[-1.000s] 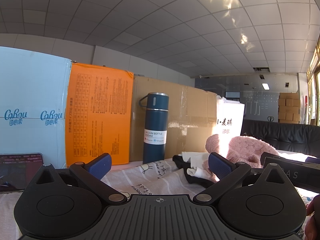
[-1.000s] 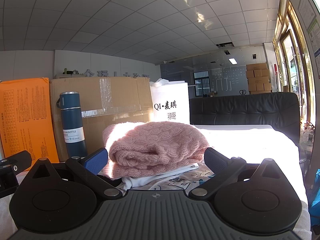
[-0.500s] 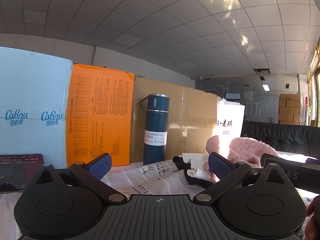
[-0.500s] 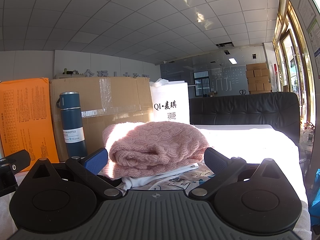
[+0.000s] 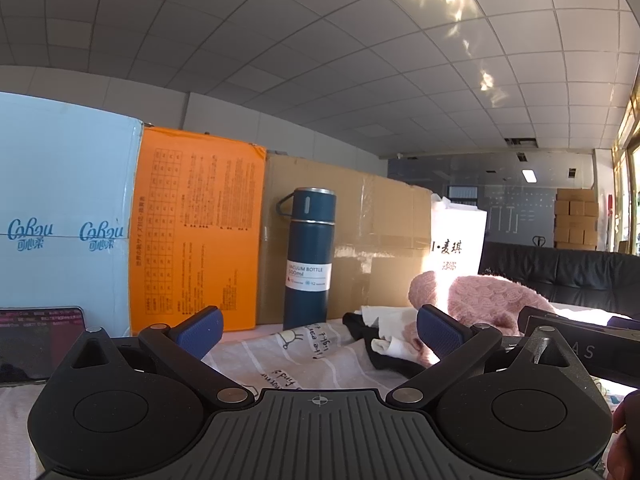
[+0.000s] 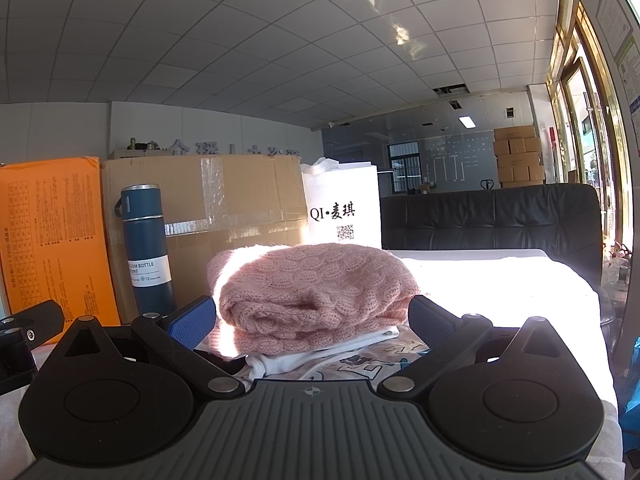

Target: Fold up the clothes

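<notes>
Folded pink sweater (image 6: pixel 316 292) sits before the spread right hand-held gripper (image 6: pixel 312 320).

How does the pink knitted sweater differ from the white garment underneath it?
The pink knitted sweater is thick, with a raised cable texture; the white garment looks thin and smooth. The sweater lies on top as a bulky folded bundle, while the white garment lies flat beneath it, only its edge showing. Sunlight falls on the sweater; the white garment lies mostly in its shadow. Both rest in one pile ahead of the open right gripper.
</notes>
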`<state>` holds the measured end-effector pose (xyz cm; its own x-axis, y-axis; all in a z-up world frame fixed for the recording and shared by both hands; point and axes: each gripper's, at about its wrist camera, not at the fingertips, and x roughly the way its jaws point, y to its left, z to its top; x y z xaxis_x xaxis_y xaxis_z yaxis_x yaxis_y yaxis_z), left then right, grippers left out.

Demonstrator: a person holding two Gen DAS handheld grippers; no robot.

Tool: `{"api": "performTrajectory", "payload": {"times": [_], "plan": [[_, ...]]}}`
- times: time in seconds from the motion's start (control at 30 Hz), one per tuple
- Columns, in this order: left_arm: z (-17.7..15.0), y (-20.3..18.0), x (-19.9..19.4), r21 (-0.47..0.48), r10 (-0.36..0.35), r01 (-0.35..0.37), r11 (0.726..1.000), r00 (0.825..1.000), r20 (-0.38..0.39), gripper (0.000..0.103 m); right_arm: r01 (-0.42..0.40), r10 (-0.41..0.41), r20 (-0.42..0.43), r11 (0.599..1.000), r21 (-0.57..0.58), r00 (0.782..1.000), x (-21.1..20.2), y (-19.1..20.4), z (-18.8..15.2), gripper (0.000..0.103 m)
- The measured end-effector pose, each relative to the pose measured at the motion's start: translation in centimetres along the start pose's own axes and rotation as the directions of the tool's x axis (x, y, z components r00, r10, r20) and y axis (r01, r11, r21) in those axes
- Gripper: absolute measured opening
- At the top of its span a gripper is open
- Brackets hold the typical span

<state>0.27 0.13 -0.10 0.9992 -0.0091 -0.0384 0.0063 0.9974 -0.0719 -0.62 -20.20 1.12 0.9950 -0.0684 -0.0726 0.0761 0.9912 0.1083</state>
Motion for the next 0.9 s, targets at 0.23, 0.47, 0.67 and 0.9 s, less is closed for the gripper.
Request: {"api": "performTrajectory", "payload": {"times": [0.23, 0.47, 0.67, 0.9], "plan": [[-0.02, -0.06, -0.05, 0.001, -0.001, 0.001, 1.000, 1.000, 0.000, 0.103, -0.007, 0.007, -0.001, 1.000, -0.001, 1.000, 0.07, 0.09, -0.01, 0.103], [0.00, -0.01, -0.07, 0.000, 0.000, 0.000, 1.000, 1.000, -0.002, 0.103, -0.007, 0.007, -0.001, 1.000, 0.000, 1.000, 0.07, 0.05, -0.03, 0.103], [-0.02, 0.01, -0.17, 0.000, 0.001, -0.001, 1.000, 1.000, 0.000, 0.103, -0.007, 0.007, -0.001, 1.000, 0.001, 1.000, 0.08, 0.05, -0.02, 0.103], [0.03, 0.00, -0.10, 0.001, 0.003, -0.003, 1.000, 1.000, -0.001, 0.103, -0.010, 0.010, 0.001, 1.000, 0.002, 1.000, 0.11, 0.07, -0.02, 0.103]]}}
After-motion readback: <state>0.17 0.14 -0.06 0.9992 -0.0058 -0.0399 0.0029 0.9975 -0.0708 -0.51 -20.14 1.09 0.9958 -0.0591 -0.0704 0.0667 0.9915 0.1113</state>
